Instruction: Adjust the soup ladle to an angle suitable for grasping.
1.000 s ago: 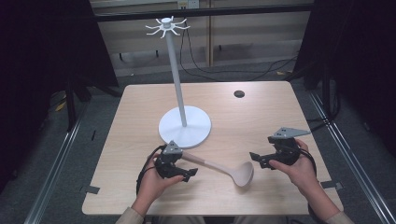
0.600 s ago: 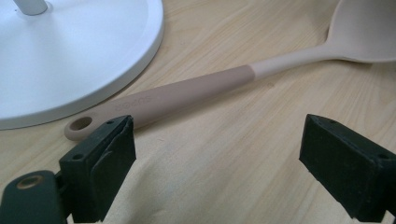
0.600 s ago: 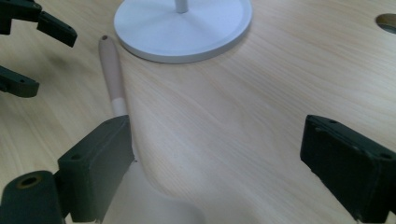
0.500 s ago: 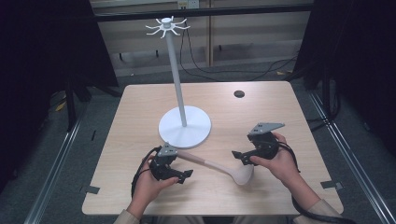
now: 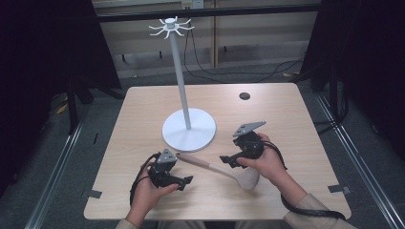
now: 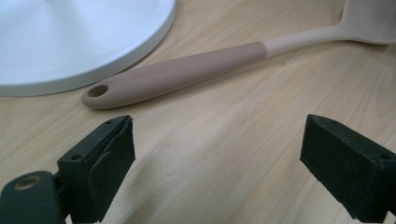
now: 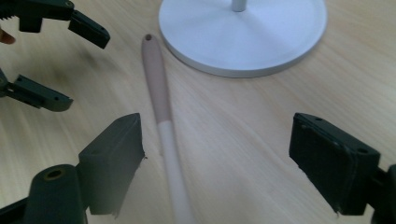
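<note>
Hands come in from the near edge of a pale wooden table (image 5: 143, 119), each holding a black two-jaw gripper. Left gripper (image 5: 184, 181) sits low at the near left, its jaws spread wide with nothing between them, aimed across the table toward the right. Right gripper (image 5: 227, 161) sits a little farther in, to the right, its jaws aimed leftward and just now narrowing from wider, yet still well apart and gripping nothing.

Between the two lies a beige ladle with a brown handle sleeve and a hanging hole (image 5: 215, 168), flat on the wood. Its long axis runs on a slant: the holed handle end points toward the far left, just beside the stand's base, and the bowl rests near the right hand. In the right gripper view the pale part of the shaft (image 7: 173, 158) runs up between the open jaws, closer to the left-hand one, so the right gripper looks the better placed to close on it.

Farther back stands a white hook stand with a round flat base, a thin upright pole and a ring of hooks on top (image 5: 188, 129). A small dark disc (image 5: 244, 96) lies near the far edge.
</note>
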`<state>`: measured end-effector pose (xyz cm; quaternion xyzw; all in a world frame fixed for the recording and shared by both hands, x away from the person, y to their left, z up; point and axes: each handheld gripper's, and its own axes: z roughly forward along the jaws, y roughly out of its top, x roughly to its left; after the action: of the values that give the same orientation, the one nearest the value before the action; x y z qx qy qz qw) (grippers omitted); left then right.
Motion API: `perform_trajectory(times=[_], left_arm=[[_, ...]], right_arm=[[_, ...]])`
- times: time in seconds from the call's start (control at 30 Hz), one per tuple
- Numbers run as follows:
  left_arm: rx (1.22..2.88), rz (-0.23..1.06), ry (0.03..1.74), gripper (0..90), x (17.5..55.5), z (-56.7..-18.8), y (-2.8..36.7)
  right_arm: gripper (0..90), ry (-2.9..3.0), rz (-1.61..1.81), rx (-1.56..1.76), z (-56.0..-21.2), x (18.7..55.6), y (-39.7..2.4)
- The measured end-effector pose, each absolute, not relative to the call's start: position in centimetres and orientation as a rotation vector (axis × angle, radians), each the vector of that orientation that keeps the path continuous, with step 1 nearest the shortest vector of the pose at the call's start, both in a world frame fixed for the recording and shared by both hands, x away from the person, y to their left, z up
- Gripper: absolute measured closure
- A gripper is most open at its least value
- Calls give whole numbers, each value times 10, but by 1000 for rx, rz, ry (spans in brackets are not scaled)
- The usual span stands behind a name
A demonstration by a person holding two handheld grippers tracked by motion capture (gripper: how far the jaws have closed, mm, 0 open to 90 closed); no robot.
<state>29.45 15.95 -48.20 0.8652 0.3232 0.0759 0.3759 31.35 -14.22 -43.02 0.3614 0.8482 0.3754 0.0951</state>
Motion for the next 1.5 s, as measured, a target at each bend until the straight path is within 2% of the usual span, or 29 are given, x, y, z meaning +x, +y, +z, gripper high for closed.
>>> perform_trajectory(times=[1.0, 1.5], left_arm=[[2178, 199, 883, 97, 296, -483, 174], [2164, 202, 891, 97, 296, -483, 175]], right_arm=[[463, 2779, 884, 998, -458, 332, -88], [689, 2844, 732, 908, -477, 330, -78]])
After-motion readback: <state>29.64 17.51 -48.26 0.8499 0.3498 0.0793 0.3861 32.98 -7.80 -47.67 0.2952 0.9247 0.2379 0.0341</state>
